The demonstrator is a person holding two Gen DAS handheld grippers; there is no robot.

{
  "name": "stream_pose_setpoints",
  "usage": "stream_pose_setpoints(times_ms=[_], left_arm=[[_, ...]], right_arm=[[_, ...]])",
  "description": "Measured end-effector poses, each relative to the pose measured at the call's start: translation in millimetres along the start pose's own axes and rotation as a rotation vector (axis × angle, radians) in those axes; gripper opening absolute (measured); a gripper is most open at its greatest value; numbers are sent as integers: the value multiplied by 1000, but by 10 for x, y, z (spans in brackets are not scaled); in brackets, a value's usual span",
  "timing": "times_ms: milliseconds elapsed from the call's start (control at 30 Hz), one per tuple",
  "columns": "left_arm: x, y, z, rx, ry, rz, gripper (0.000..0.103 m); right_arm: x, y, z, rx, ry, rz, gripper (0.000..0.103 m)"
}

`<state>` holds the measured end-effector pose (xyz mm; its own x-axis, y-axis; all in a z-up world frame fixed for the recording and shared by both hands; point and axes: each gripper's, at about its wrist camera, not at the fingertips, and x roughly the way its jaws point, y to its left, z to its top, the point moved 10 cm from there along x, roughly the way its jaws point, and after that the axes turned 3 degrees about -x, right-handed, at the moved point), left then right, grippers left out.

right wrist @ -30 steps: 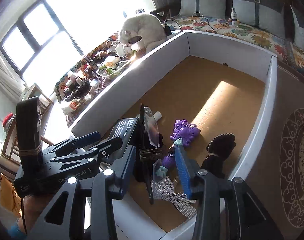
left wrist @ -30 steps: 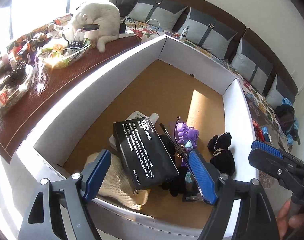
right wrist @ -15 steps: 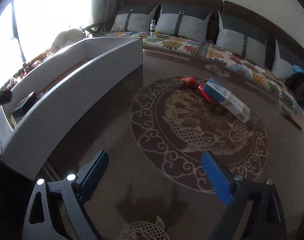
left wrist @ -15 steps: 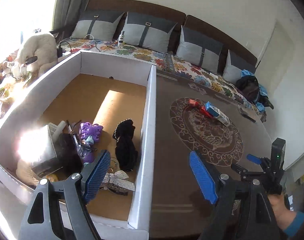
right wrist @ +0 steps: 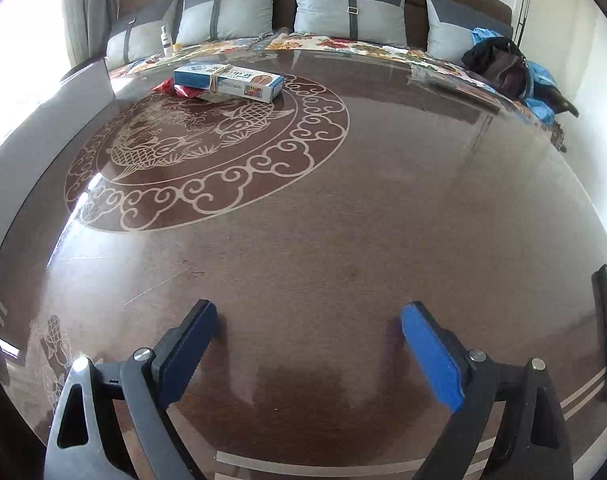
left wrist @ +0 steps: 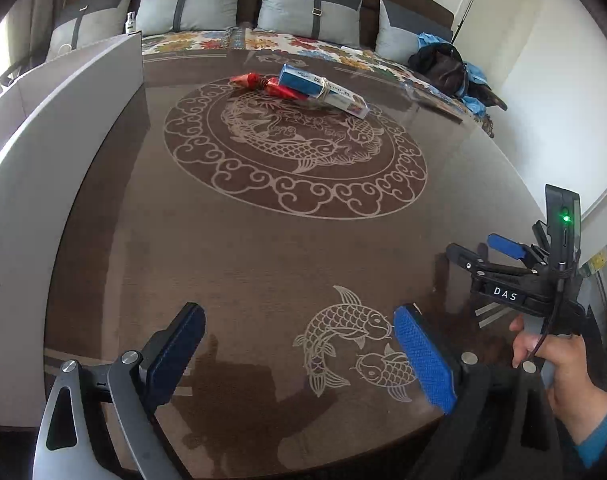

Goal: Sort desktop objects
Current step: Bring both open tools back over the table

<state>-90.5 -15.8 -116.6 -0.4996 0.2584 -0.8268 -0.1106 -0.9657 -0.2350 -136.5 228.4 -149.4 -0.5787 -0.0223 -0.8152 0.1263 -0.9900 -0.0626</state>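
Observation:
A blue and white carton (left wrist: 321, 89) lies on the far part of the brown patterned table, partly over a red packet (left wrist: 263, 84). Both also show in the right wrist view, the carton (right wrist: 227, 80) above the red packet (right wrist: 175, 89). My left gripper (left wrist: 299, 344) is open and empty above the near table edge. My right gripper (right wrist: 309, 338) is open and empty above the near table; it also shows in the left wrist view (left wrist: 479, 246) at the right edge. The white sorting box's wall (left wrist: 51, 128) stands at the left.
A sofa with grey cushions (right wrist: 349, 10) and a floral cover runs along the far side. A dark bag with blue cloth (right wrist: 503, 66) lies at its right end. A small bottle (right wrist: 166, 40) stands near the sofa's left end. The box wall (right wrist: 31, 128) borders the table's left.
Both grippers have swung right, away from the white box and its contents, and now face the open table with the carton and red packet. Both stay open and empty.

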Motion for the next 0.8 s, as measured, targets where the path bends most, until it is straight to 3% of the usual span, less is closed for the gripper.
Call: stream_pose_setpoints(times_ms=[167,267,567,633,800], left_arm=[[198,172,1,-20,18,80,97],[291,260,49,-42,27,110,97],[559,312,324,-42,-7,236,98],[632,299,364,-30,-7,264,103],[731,281,510,-36,-48,267,103]], right_arm=[[-3,11,-18,8,-12,7,95],[28,-36,-35,39,0,-8,103],[42,-43,-35,49,-6,-17,103],[44,-43,-32,49,-6,-16,103],[44,-44,-33,49,-5,-17,103]])
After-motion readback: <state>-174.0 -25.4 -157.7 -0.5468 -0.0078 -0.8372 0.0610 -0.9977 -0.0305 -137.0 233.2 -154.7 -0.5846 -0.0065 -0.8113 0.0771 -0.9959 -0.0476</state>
